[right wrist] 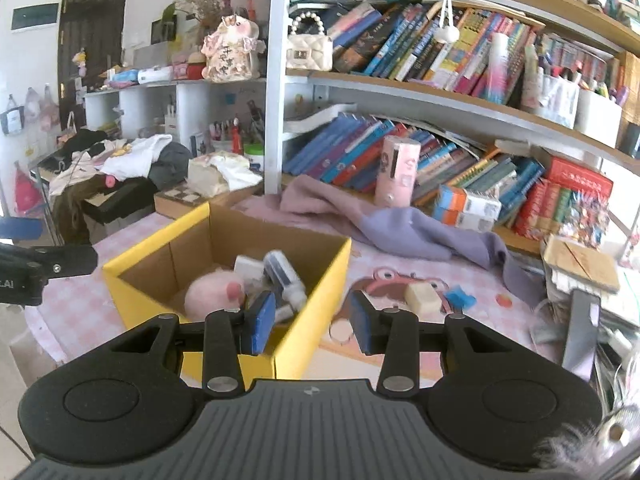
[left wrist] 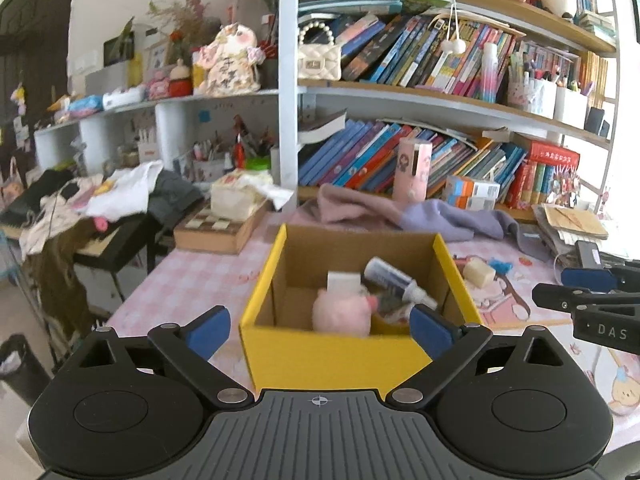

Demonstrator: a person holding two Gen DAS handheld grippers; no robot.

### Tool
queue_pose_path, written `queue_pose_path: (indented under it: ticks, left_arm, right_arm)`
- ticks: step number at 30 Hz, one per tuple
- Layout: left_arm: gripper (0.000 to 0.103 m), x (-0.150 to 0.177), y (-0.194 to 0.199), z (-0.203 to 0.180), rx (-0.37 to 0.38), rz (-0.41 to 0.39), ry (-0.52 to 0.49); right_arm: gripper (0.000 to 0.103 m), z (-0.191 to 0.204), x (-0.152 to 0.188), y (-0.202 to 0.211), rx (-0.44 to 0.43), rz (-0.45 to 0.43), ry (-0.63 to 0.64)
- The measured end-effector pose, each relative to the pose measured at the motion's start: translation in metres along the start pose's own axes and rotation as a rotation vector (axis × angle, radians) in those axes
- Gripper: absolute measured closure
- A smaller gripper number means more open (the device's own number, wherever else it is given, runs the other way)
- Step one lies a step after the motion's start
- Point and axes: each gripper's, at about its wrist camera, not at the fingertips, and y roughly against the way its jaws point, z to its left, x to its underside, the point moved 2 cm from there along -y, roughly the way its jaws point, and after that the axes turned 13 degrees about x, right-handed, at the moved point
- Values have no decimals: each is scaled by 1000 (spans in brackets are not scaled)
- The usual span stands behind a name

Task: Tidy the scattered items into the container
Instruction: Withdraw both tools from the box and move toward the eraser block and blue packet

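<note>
Bright daylight, blown-out glare at right edge; fisheye bending at borders; slight motion blur

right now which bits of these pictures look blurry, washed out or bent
Left wrist view: the pink plush toy in the yellow box is smeared by motion blur, the window side at far right is blown out white, and the shelves bow from the fisheye. Right wrist view: the plush and the bottle are soft too, and the shelves curve.

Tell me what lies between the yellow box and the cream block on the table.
Nothing: only bare pink tablecloth separates the box from the block, seen in the right wrist view.
</note>
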Motion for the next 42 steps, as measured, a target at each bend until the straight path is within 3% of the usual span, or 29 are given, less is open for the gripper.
queue_pose_path:
  ticks: [15, 22, 36, 42]
  left_arm:
    - [5, 54, 29, -10, -5, 70, 27]
    - [5, 74, 32, -15, -77, 110, -29]
    - [5, 97, 37, -34, -1, 170, -57]
    - [5, 104, 33, -40, 42, 203, -44]
  right_arm:
    - [64, 35, 58, 42, -32, 78, 69]
    - [61, 51, 73, 59, -32, 50, 147]
    - [57, 57, 92, 72, -45, 75, 189]
    - [40, 54, 106, 72, -46, 139, 185]
